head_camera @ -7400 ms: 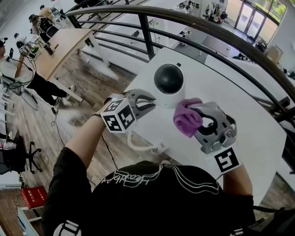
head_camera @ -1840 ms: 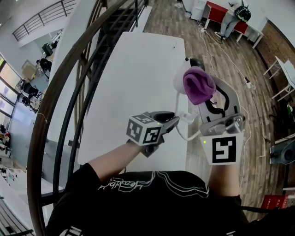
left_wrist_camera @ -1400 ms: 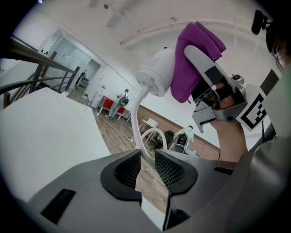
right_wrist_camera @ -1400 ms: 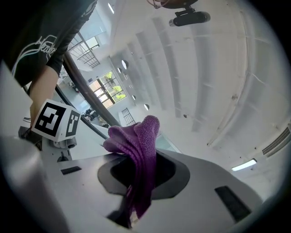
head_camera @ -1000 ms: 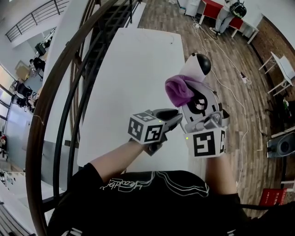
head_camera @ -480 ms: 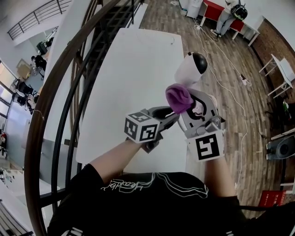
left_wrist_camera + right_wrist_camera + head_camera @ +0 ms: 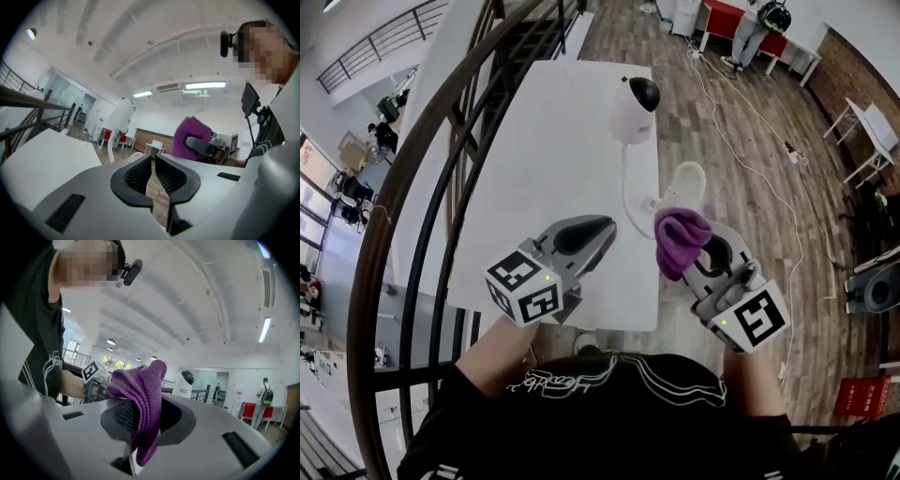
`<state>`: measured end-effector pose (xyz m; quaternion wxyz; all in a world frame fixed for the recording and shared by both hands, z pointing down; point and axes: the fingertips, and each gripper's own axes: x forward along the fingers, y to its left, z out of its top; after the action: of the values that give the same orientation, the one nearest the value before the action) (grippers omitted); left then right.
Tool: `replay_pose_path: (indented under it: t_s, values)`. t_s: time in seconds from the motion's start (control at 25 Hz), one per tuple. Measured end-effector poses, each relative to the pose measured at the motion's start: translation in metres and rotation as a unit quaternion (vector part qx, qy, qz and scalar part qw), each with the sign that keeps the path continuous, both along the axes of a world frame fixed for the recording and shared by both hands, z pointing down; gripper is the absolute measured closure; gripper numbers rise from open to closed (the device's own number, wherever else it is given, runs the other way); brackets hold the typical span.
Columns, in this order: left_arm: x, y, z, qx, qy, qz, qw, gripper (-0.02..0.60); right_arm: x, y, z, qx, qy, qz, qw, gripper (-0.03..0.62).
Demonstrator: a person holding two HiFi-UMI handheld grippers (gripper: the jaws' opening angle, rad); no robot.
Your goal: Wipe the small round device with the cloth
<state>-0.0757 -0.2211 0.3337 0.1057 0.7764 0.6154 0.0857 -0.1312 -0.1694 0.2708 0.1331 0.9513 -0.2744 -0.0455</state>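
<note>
A person's two handheld grippers hover at the near end of a long white desk (image 7: 553, 159). The small round device (image 7: 635, 105), white with a black dome, stands upright at the desk's far right edge, well apart from both grippers. A white cable (image 7: 627, 192) runs from it toward the near side. The right gripper (image 7: 689, 246), just off the desk's right edge, is clamped on a bunched purple cloth (image 7: 673, 230). The left gripper (image 7: 602, 226) hangs over the desk's near part, its jaws nearly together with a thin gap after just closing, nothing between them.
</note>
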Motion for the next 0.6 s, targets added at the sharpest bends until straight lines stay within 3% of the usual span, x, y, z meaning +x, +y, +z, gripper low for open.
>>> replay_pose_path:
  t_s: [0.2, 0.36, 0.6]
  values:
    - [-0.118, 0.013, -0.031, 0.005, 0.038, 0.072, 0.9967, 0.572, -0.083, 0.022, 0.011, 0.074, -0.042, -0.018, 0.996, 0.535]
    - [-0.191, 0.016, -0.041, 0.014, 0.064, 0.076, 0.995, 0.572, -0.146, 0.023, 0.033, 0.097, -0.084, -0.035, 0.991, 0.536]
    - [-0.273, 0.023, -0.028, 0.03, 0.069, 0.08, 0.994, 0.572, -0.228, 0.014, 0.068, 0.103, -0.142, -0.062, 0.983, 0.536]
